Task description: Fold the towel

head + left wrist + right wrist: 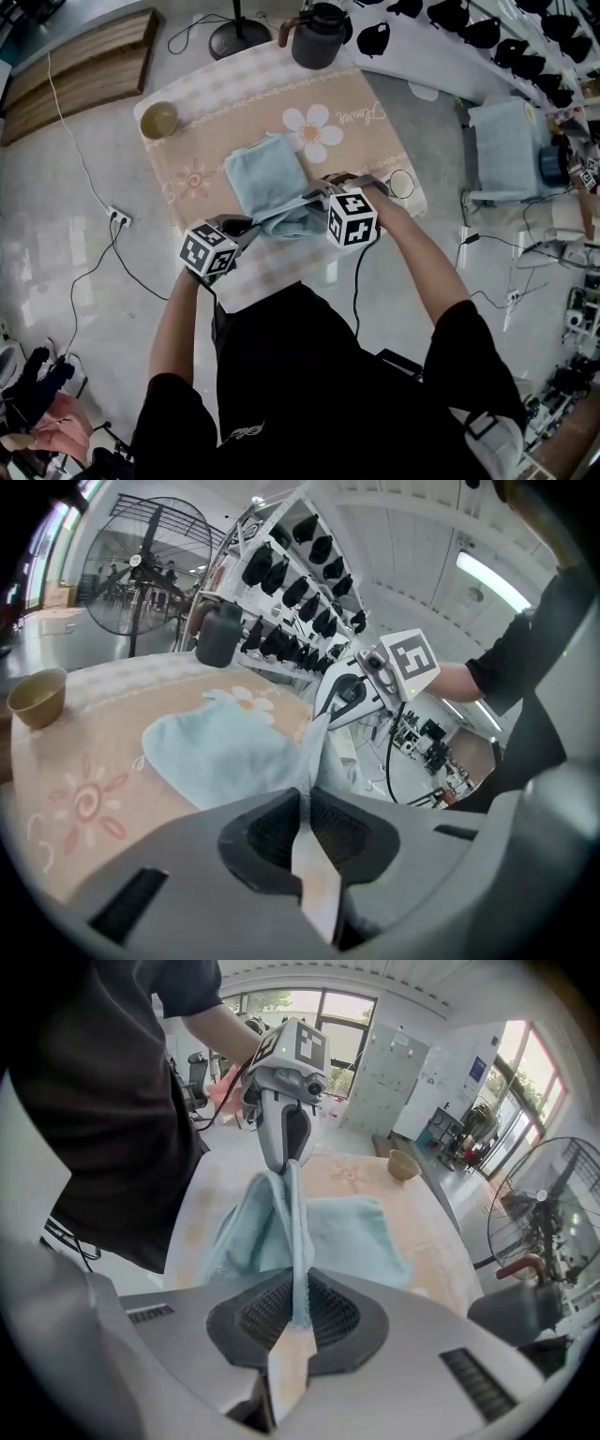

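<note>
Gripping a soft, pale-blue terry towel [270, 173] by its near edge. Found left gripper [306, 799] clamped on one corner, right gripper [298, 1302] clamped on the other (ribbed dark pads nipping thin cloth). Noted raised edge stretched between the two tips, creased into folds; remainder lying flat just beyond them on a beige floral tablecloth [361, 131]. Recorded round tan bowl [159, 120] well ahead of left gripper.

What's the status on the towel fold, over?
Grip: left tool and right tool shut on towel near edge, lifted. Far half flat on table. Far end: bowl and kettle, clear.
</note>
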Demonstrator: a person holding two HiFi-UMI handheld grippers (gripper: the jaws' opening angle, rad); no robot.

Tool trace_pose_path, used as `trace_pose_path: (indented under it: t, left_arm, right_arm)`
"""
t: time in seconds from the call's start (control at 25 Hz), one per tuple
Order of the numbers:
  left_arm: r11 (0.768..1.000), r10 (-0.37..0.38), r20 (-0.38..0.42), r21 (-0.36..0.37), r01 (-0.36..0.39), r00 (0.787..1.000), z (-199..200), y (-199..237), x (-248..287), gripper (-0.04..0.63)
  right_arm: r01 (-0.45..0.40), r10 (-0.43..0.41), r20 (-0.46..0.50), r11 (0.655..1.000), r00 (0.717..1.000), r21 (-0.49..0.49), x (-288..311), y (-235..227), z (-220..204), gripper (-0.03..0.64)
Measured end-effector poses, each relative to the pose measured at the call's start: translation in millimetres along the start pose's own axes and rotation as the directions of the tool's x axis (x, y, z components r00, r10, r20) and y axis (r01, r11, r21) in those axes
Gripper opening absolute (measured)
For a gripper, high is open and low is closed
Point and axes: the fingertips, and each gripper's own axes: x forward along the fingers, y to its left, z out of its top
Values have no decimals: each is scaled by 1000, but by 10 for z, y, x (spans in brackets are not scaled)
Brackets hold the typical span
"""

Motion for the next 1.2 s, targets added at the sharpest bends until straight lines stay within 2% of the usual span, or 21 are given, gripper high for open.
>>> trace_pose_path:
  t: [0.12,0.28,0.4,0.64,0.72,0.84,0.88,0.96,1.0,1.04,1.08,1.12,1.2]
  left_arm:
    - [998,8,55,-63,-4,998,185,201,-92,40]
    - [990,25,115,-139,-9,993,414,485,-186,40]
    - [987,42,136,-158,-20,990,554,691,-238,40]
    - [975,75,158,-219,-39,985,663,1061,-321,40]
    - [966,90,172,-253,-44,981,666,1151,-341,40]
    - [951,140,176,-297,-83,974,635,1291,-369,40]
    - [945,165,175,-311,-105,971,625,1350,-381,40]
    - [924,235,182,-346,-162,955,626,1495,-426,41]
    - [910,279,192,-365,-195,941,643,1572,-465,78]
    - [895,321,207,-384,-225,924,671,1640,-517,191]
    - [882,356,225,-402,-246,907,705,1688,-576,235]
    - [872,377,243,-418,-254,894,741,1708,-634,235]
    - [869,387,274,-429,-248,881,801,1668,-719,235]
  right_arm:
    - [14,-13,-5,1000,1000,14,-1,-252,37,34]
    - [14,-15,6,997,1000,82,-20,-616,87,34]
    - [14,-14,5,994,1000,111,11,-878,112,34]
    - [19,-18,-6,994,1000,108,157,-1275,200,35]
    - [55,-55,0,990,998,127,200,-1417,221,43]
    - [146,-156,28,962,987,229,175,-1695,217,147]
    - [171,-190,45,947,981,273,137,-1778,218,158]
    - [195,-238,83,916,968,352,41,-1878,222,170]
    - [196,-254,102,901,962,386,-8,-1890,224,170]
    - [195,-267,122,887,956,419,-54,-1881,222,170]
    - [191,-281,141,873,949,449,-95,-1853,220,170]
    - [187,-294,160,859,942,478,-133,-1812,222,170]
    - [179,-320,190,832,928,524,-198,-1695,235,170]
